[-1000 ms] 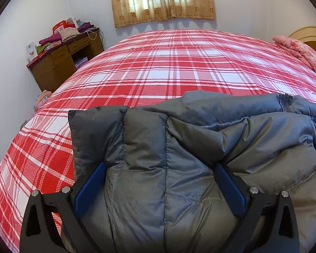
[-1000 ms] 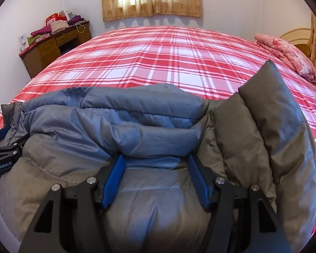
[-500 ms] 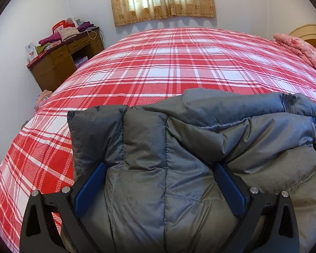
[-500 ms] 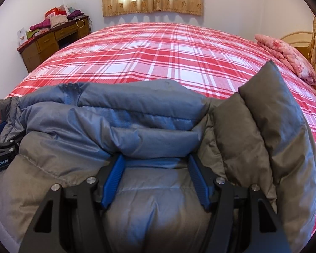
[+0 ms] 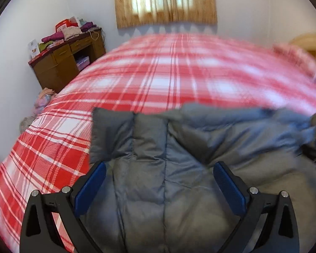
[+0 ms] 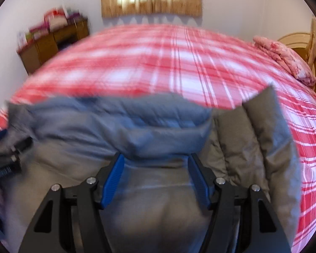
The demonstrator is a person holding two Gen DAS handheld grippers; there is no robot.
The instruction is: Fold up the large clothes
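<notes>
A grey puffy down jacket point(image 5: 179, 151) lies bunched at the near edge of a bed with a red and white plaid cover point(image 5: 158, 78). My left gripper point(image 5: 160, 181) has its blue-padded jaws spread wide over the jacket's left part, with the padding bulging between them. My right gripper point(image 6: 155, 177) has its jaws narrower and pressed against a thick fold of the jacket point(image 6: 126, 130). A quilted flap point(image 6: 263, 130) stands up to the right of it. The left gripper also shows at the left edge of the right wrist view point(image 6: 8, 158).
A brown wooden desk point(image 5: 67, 63) piled with clothes and boxes stands against the left wall. A pink folded quilt point(image 6: 284, 61) lies at the bed's far right by a wooden headboard point(image 6: 301, 44). A curtained window point(image 5: 164, 0) is at the back.
Both views have swung and gone blurred: both grippers have lifted and moved with the jacket. The jaw widths look unchanged.
</notes>
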